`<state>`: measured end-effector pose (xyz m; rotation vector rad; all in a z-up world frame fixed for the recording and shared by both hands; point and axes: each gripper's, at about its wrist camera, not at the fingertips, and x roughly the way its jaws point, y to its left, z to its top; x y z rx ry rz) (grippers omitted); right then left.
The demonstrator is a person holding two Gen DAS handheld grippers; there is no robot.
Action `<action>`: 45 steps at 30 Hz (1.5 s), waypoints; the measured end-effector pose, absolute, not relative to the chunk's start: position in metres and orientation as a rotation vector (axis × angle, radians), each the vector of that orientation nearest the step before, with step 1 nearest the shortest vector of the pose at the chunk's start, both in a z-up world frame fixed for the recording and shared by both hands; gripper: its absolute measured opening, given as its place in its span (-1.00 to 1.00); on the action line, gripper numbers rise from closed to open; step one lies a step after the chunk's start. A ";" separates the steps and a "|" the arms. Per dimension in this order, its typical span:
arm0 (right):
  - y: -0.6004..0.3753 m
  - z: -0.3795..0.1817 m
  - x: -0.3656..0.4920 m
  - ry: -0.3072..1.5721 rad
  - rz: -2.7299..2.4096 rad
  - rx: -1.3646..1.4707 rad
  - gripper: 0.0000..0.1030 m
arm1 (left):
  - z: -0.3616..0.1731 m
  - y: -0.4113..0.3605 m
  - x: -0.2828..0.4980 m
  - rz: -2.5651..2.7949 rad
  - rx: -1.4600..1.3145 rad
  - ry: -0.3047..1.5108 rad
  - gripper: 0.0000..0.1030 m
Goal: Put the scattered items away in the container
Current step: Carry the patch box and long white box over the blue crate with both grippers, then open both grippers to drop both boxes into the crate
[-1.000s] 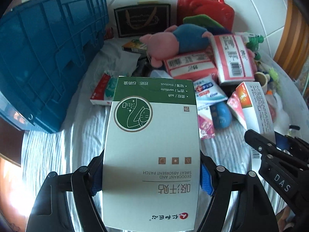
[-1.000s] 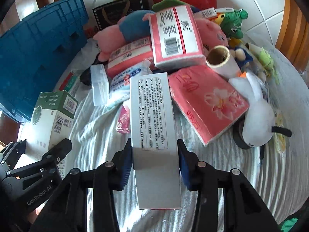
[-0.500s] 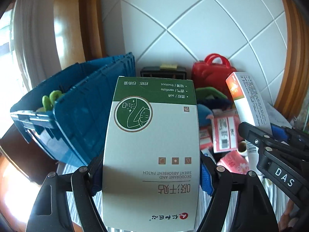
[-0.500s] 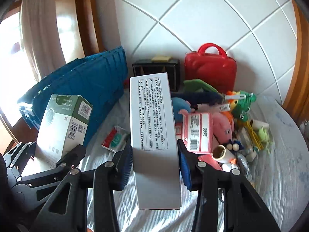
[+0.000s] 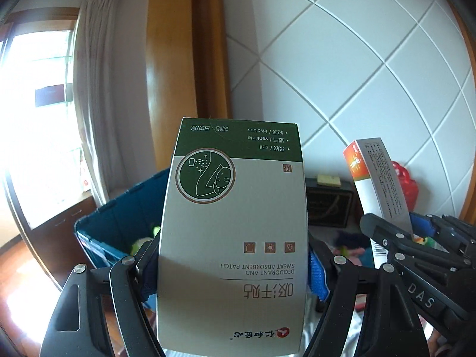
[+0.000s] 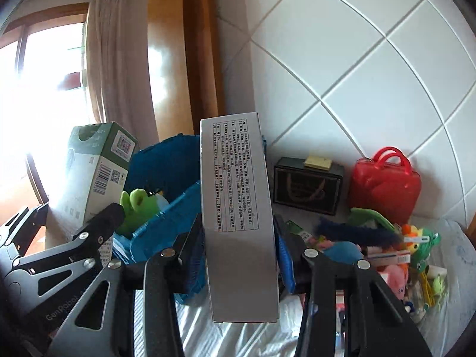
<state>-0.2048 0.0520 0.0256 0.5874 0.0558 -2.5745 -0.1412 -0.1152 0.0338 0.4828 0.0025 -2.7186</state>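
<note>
left wrist view: left claw (image 5: 233,270) clamped on both long sides of a green-and-grey patch box (image 5: 233,232), print upside down, box raised upright toward the wall. behind and below it, blue crate (image 5: 119,226) with something lime-green inside, mostly hidden. to the right, right claw (image 5: 398,232) gripping a grey box with an orange end (image 5: 376,178), also upright. further back, black case (image 5: 328,205) with a yellow note on top, and a red handbag (image 5: 406,186) against the white tiled wall (image 5: 372,74). curtain (image 5: 95,89) and bright window at left.

right wrist view: right claw (image 6: 238,255) closed tight on the grey box (image 6: 235,208), small black print facing the camera, held up just in front of the blue crate (image 6: 166,178). green plush frog (image 6: 136,208) lying inside the crate. left claw (image 6: 74,229) at lower left, pinching the patch box (image 6: 95,172) beside the crate's near end. still scattered on the white bedsheet (image 6: 446,282) at right: plush toys (image 6: 416,244), blue plush (image 6: 342,250), packets. black case (image 6: 308,186) and red handbag (image 6: 385,184) standing against the wall.
</note>
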 end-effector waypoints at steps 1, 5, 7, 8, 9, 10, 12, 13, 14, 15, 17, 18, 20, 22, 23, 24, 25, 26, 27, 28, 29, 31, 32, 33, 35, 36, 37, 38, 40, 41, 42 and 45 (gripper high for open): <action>0.039 0.031 -0.207 0.058 -2.565 0.569 -0.18 | 0.038 -0.131 -0.144 -2.703 0.474 0.003 0.50; -0.022 0.045 -0.224 0.063 -2.544 0.529 -0.18 | 0.044 -0.198 -0.165 -2.660 0.485 0.021 0.50; -0.052 0.047 -0.232 0.072 -2.540 0.525 -0.18 | 0.042 -0.230 -0.178 -2.644 0.517 0.038 0.50; -0.067 0.047 -0.237 0.079 -2.535 0.531 -0.18 | 0.040 -0.245 -0.184 -2.638 0.538 0.049 0.50; -0.081 0.045 -0.242 0.086 -2.533 0.541 -0.18 | 0.038 -0.260 -0.191 -2.633 0.558 0.060 0.50; -0.094 0.044 -0.247 0.098 -2.535 0.552 -0.18 | 0.035 -0.272 -0.197 -2.630 0.580 0.070 0.50; -0.118 0.039 -0.256 0.117 -2.536 0.581 -0.18 | 0.028 -0.293 -0.208 -2.623 0.629 0.092 0.50; -0.128 0.036 -0.261 0.126 -2.537 0.595 -0.18 | 0.024 -0.303 -0.214 -2.619 0.652 0.104 0.50; -0.136 0.034 -0.265 0.138 -2.540 0.610 -0.18 | 0.021 -0.310 -0.218 -2.618 0.673 0.114 0.50; -0.144 0.031 -0.269 0.149 -2.543 0.625 -0.18 | 0.019 -0.317 -0.223 -2.616 0.694 0.124 0.50; -0.156 0.026 -0.276 0.168 -2.551 0.652 -0.17 | 0.013 -0.328 -0.230 -2.622 0.721 0.132 0.50; -0.160 0.024 -0.279 0.173 -2.555 0.662 -0.18 | 0.011 -0.331 -0.234 -2.622 0.731 0.133 0.50; -0.167 0.021 -0.282 0.187 -2.561 0.676 -0.18 | 0.007 -0.336 -0.239 -2.630 0.747 0.134 0.50; -0.173 0.018 -0.284 0.202 -2.567 0.690 -0.18 | 0.004 -0.338 -0.243 -2.646 0.769 0.137 0.52; -0.175 0.017 -0.285 0.208 -2.570 0.696 -0.17 | 0.002 -0.339 -0.245 -2.654 0.781 0.139 0.52; -0.177 0.016 -0.286 0.212 -2.573 0.702 -0.16 | 0.001 -0.340 -0.245 -2.652 0.784 0.136 0.61; -0.178 0.015 -0.288 0.216 -2.575 0.708 -0.07 | -0.001 -0.341 -0.246 -2.650 0.788 0.133 0.69; -0.179 0.014 -0.289 0.221 -2.585 0.712 0.05 | -0.002 -0.342 -0.246 -2.644 0.785 0.130 0.72; -0.178 0.014 -0.289 0.226 -2.604 0.710 0.46 | -0.002 -0.345 -0.245 -2.638 0.783 0.132 0.75; -0.177 0.014 -0.289 0.229 -2.617 0.704 0.76 | -0.003 -0.347 -0.244 -2.633 0.782 0.133 0.78; -0.176 0.015 -0.288 0.230 -2.626 0.697 0.79 | -0.003 -0.349 -0.242 -2.634 0.781 0.140 0.80; -0.173 0.017 -0.285 0.229 -2.642 0.683 0.80 | -0.003 -0.350 -0.239 -2.636 0.779 0.149 0.81; -0.172 0.018 -0.285 0.224 -2.645 0.680 0.81 | -0.004 -0.347 -0.236 -2.636 0.776 0.147 0.81; -0.171 0.019 -0.284 0.220 -2.649 0.678 0.82 | -0.004 -0.347 -0.234 -2.637 0.770 0.143 0.81; -0.168 0.020 -0.281 0.220 -2.660 0.675 0.91 | -0.004 -0.340 -0.230 -2.638 0.765 0.138 0.81; -0.167 0.020 -0.279 0.220 -2.666 0.672 0.98 | -0.004 -0.334 -0.228 -2.641 0.764 0.139 0.81; -0.166 0.021 -0.278 0.220 -2.669 0.671 0.98 | -0.004 -0.335 -0.227 -2.644 0.764 0.141 0.82; -0.165 0.021 -0.276 0.219 -2.671 0.669 0.98 | -0.004 -0.334 -0.225 -2.646 0.765 0.139 0.82; -0.162 0.023 -0.273 0.209 -2.676 0.667 0.98 | -0.003 -0.321 -0.218 -2.648 0.764 0.133 0.82; -0.160 0.023 -0.271 0.204 -2.679 0.666 0.98 | -0.003 -0.319 -0.216 -2.648 0.765 0.132 0.82; -0.158 0.024 -0.270 0.202 -2.679 0.666 0.99 | -0.003 -0.318 -0.215 -2.647 0.770 0.134 0.82; -0.152 0.023 -0.264 0.199 -2.682 0.669 0.99 | -0.005 -0.314 -0.209 -2.650 0.781 0.146 0.82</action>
